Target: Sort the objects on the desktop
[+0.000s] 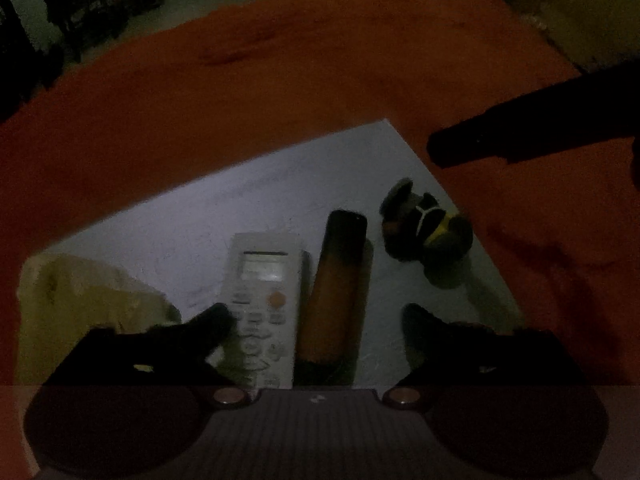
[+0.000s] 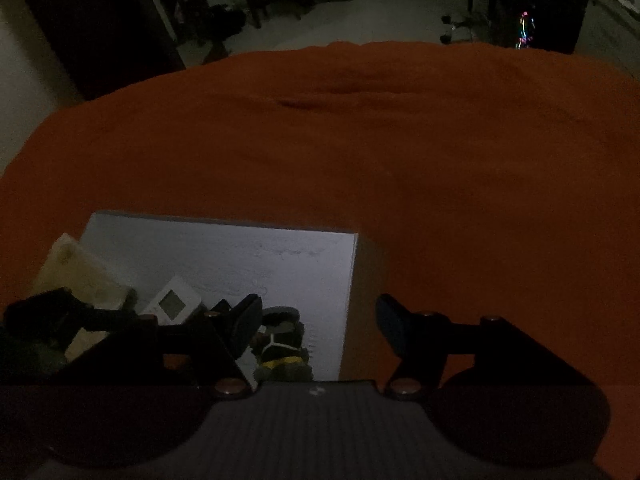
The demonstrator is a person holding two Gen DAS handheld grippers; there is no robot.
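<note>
Two tongs open, gripping nothing: left tongs [image 1: 316, 316] straddling white remote [image 1: 264, 304] and orange-brown case [image 1: 336, 288]; needing centring on one, then closing. Right tongs [image 2: 318, 322] hovering above the toy [image 2: 282, 344].

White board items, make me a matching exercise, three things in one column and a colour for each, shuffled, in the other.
Things:
1. air-conditioner remote
2. slim remote
3. small toy

Colours:
A. dark with a yellow band
B. white with an orange button
C. orange body, dark far end

Pairs: 1-B, 2-C, 3-A. All three lie on the white board.
</note>
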